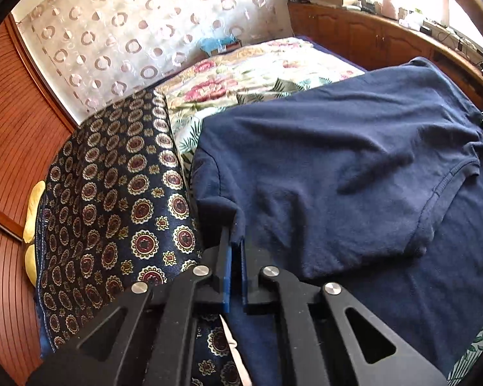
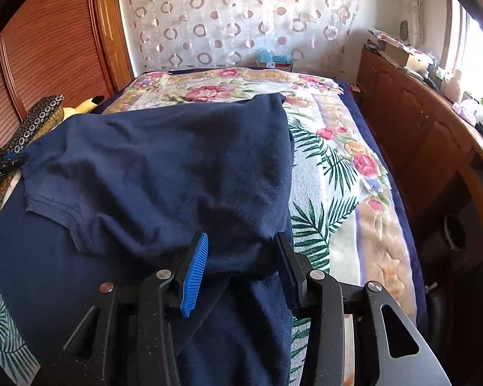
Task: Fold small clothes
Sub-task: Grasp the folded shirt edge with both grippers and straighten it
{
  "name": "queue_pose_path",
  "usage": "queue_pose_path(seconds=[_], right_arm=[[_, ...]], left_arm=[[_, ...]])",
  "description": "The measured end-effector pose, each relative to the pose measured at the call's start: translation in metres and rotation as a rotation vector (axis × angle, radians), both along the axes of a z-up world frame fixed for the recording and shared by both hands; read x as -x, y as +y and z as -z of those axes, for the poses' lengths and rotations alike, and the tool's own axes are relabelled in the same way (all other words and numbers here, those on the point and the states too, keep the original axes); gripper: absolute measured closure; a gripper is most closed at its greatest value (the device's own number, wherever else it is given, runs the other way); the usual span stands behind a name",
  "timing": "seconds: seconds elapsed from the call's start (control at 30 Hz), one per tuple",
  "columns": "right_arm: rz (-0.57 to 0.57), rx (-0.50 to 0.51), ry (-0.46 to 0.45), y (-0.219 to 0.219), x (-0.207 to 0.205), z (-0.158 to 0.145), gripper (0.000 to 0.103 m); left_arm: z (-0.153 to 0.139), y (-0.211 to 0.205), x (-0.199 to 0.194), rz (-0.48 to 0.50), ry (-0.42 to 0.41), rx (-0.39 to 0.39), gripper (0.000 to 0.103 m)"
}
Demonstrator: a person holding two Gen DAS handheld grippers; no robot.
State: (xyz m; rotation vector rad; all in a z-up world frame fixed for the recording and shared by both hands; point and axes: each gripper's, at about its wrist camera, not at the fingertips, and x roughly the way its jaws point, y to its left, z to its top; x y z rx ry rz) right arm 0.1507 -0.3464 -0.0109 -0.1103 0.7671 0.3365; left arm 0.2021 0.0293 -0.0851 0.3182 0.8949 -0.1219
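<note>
A navy blue T-shirt (image 1: 338, 160) lies on the floral bedspread (image 1: 248, 74), its upper part folded over its lower part, a sleeve hem showing. My left gripper (image 1: 235, 244) is shut on the shirt's left edge, a fold of cloth pinched between its blue pads. In the right wrist view the same shirt (image 2: 164, 167) fills the middle. My right gripper (image 2: 241, 244) is open, its fingers on either side of the shirt's right edge, the cloth lying loose between them. The left gripper (image 2: 3, 164) shows at the far left of that view.
A dark patterned cushion (image 1: 119, 199) lies left of the shirt, with a yellow plush toy (image 2: 83, 104) behind it. A wooden cabinet (image 2: 428, 135) with clutter on top runs along the bed's right side. A wooden wardrobe (image 2: 48, 48) stands at left, a curtain (image 2: 241, 16) behind.
</note>
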Motion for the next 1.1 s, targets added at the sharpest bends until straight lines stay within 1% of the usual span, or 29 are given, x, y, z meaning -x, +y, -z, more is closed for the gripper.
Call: queue_pose_path(seconds=[0.2, 0.3, 0.37, 0.4, 0.43, 0.53, 0.57, 0.67, 0.8, 0.93, 1.1], right_arm=[[0.010, 0.013, 0.014, -0.003, 0.000, 0.005, 0.059], [0.024, 0.013, 0.026, -0.002, -0.003, 0.007, 0.059], [0.012, 0.010, 0.035, -0.001, -0.007, 0.009, 0.060], [0.004, 0.005, 0.035, -0.001, -0.007, 0.009, 0.077], [-0.013, -0.002, 0.032, 0.000, -0.009, 0.007, 0.098], [-0.051, -0.022, -0.017, 0.002, -0.002, -0.005, 0.098], [-0.058, -0.046, -0.039, 0.000, 0.003, -0.012, 0.098], [-0.048, -0.094, -0.103, -0.012, 0.017, -0.033, 0.099], [-0.038, -0.097, -0.156, -0.023, 0.039, -0.051, 0.099], [-0.023, -0.124, -0.189, -0.038, 0.065, -0.057, 0.099], [-0.020, -0.127, -0.194, -0.047, 0.102, -0.044, 0.099]], left_arm=[[-0.026, 0.001, 0.019, -0.004, -0.101, 0.088, 0.100], [-0.032, 0.004, 0.026, -0.005, -0.126, 0.127, 0.100], [-0.031, 0.008, 0.028, -0.011, -0.133, 0.146, 0.100], [-0.031, 0.010, 0.030, -0.015, -0.139, 0.164, 0.100], [-0.032, 0.012, 0.033, -0.018, -0.144, 0.176, 0.100], [-0.041, 0.019, 0.044, -0.032, -0.177, 0.219, 0.100], [-0.046, 0.019, 0.049, -0.035, -0.190, 0.234, 0.100], [-0.058, 0.022, 0.066, -0.039, -0.231, 0.261, 0.100], [-0.071, 0.027, 0.090, -0.044, -0.272, 0.281, 0.100], [-0.073, 0.032, 0.112, -0.056, -0.285, 0.304, 0.100], [-0.060, 0.038, 0.142, -0.070, -0.268, 0.323, 0.100]])
